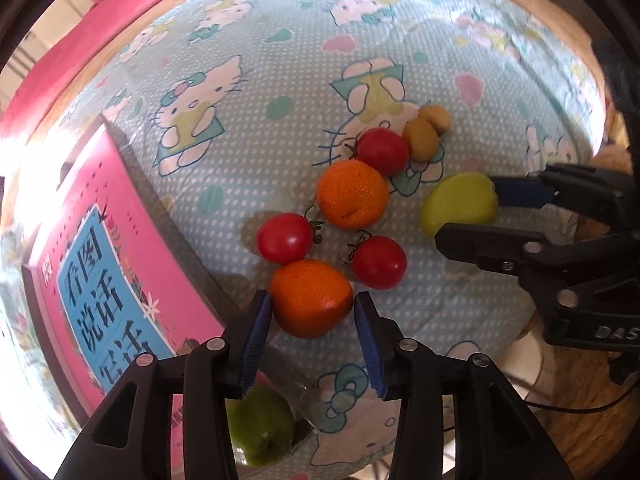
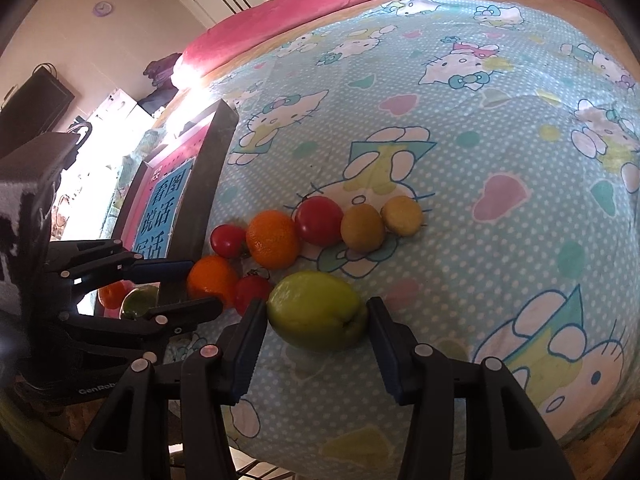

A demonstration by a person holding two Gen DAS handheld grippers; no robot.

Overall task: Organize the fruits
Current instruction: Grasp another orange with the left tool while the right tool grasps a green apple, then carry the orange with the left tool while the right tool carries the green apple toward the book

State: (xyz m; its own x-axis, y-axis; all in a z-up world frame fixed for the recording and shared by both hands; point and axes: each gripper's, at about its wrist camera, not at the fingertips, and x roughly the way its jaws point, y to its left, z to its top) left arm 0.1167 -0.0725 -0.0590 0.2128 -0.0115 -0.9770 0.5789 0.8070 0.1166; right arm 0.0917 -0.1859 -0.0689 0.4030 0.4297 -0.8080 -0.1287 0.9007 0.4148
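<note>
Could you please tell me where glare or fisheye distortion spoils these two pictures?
Left wrist view: glare whitens the left edge beside the pink box; the bedsheet bulges. Right wrist view: sunlight blows out the area left of the box; the fruit stays sharp.

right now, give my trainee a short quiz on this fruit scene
1. True or false: the left gripper brackets an orange.
2. Which fruit sits between the right gripper fingers? A) tomato B) green apple C) orange
3. Fill in: the red tomatoes on the bedsheet number ___.

Key: 1 true; 2 B; 3 three
</note>
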